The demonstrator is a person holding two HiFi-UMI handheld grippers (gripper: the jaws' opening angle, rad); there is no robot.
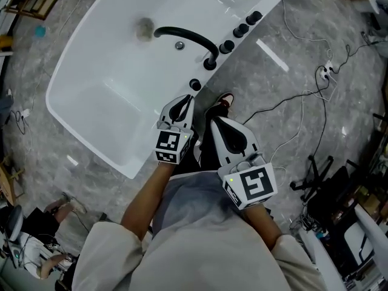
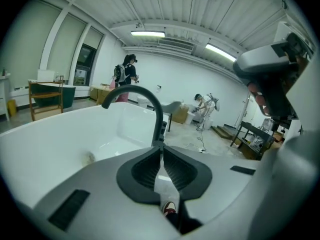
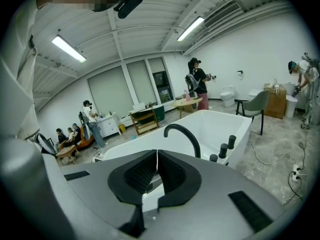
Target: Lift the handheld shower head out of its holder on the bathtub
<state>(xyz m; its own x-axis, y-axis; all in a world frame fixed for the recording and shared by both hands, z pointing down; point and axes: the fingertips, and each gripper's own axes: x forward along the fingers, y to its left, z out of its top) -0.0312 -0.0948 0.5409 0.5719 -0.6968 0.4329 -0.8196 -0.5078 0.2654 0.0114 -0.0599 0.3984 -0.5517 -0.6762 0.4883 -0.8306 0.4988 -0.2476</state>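
Claws both closed (empty): L claw (image 1: pixel 188 98) near bathtub (image 1: pixel 82 59) rim, R claw (image 1: pixel 214 120) beside it.

One bathtub (image 1: pixel 97 123) (one black spout (image 1: pixel 191 36)).

- left gripper (image 1: pixel 189 99), right gripper (image 1: pixel 214 120): pale grey moulded shells with a black inset towards the tips.
- pads (image 2: pixel 144 168): black, ribbed.
- left marker cube (image 1: pixel 171 145), right marker cube (image 1: pixel 253 184): white with black square patterns, and a small green light beside each.
- sleeves (image 1: pixel 109 247): loose, cream.
- top (image 1: pixel 194 205): grey at the front.
- trousers (image 1: pixel 209 150): dark.
- shoe (image 1: pixel 225 100): red and white.
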